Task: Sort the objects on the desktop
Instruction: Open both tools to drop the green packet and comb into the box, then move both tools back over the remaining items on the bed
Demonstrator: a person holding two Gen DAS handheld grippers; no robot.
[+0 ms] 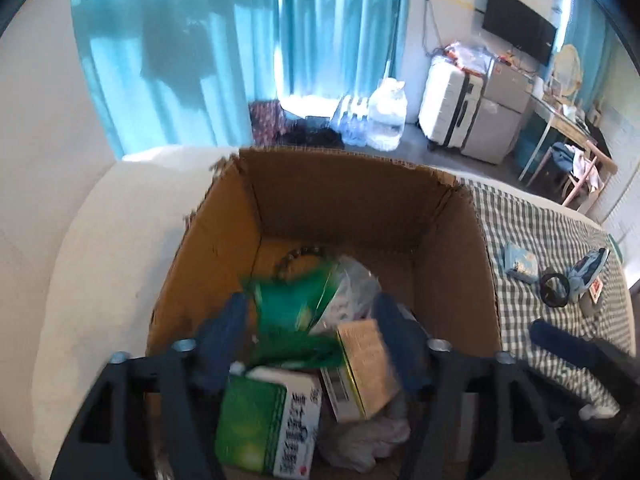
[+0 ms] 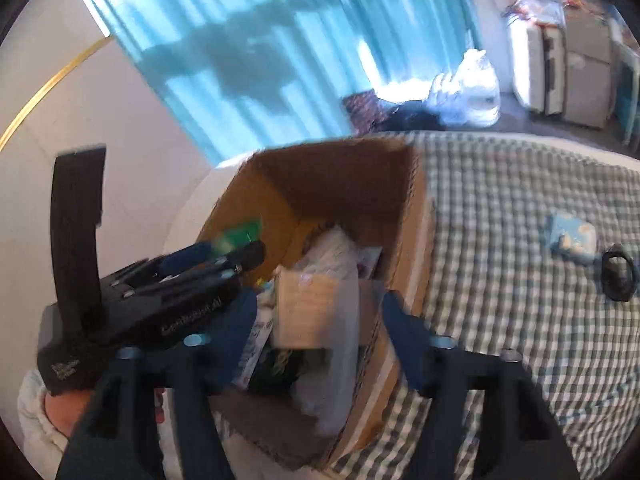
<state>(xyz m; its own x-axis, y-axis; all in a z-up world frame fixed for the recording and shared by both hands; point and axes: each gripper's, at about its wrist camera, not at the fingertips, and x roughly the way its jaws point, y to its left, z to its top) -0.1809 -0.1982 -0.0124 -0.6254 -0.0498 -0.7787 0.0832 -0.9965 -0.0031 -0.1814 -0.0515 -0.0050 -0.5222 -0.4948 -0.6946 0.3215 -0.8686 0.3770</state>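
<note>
An open cardboard box stands on a checked bedcover. Inside lie a green packet, a green and white carton, a tan box and clear bags. My left gripper is open above the box, the green packet blurred between its fingers and not pinched. My right gripper is open over the box's near edge, empty. The left gripper also shows in the right wrist view, at the left. A light blue pouch and a black ring lie on the cover.
A blue fabric item and a small card lie at the cover's right edge. White bedding is left of the box. Beyond are blue curtains, water bottles, a white suitcase and a desk.
</note>
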